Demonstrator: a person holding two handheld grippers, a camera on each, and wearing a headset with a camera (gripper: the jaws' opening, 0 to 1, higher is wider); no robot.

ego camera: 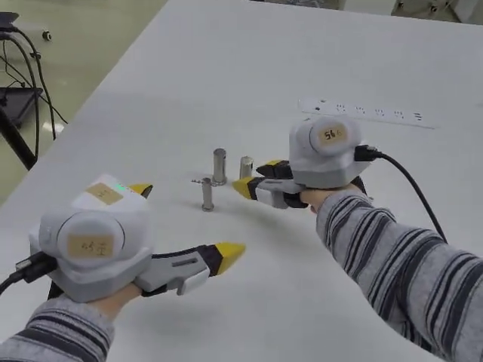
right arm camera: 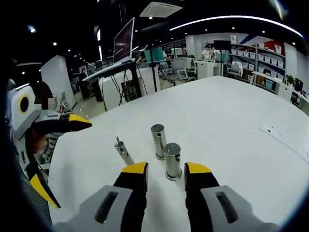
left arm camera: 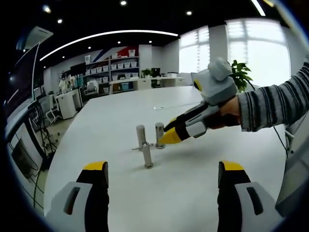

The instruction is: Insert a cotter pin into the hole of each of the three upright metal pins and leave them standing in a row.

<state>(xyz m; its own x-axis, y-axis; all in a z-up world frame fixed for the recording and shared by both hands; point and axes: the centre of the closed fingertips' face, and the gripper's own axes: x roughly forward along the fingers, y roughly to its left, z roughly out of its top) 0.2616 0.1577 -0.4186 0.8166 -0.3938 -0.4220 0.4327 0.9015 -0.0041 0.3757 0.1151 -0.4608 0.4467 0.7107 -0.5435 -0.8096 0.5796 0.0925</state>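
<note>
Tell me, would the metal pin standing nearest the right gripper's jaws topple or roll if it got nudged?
Probably tips fairly easily: the pin is tall and slim on a small flared foot. Once down, its round body would likely roll across the smooth table. It looks like polished metal, so stiff, and perhaps slippery for the right gripper.

Pins (ego camera: 219, 166) on table (ego camera: 226, 68) (power strip (ego camera: 370, 113) behind)

Everything is bright and evenly lit. In the left gripper view, daylight from the large windows (left arm camera: 246, 43) is overexposed, and ceiling lights (left arm camera: 189, 13) and a curved light strip (left arm camera: 111, 34) shine above. The white desk (ego camera: 264, 60) carries only faint, soft shadows around the metal pins (ego camera: 219, 166). Both gripper views bend strongly at the edges.
</note>
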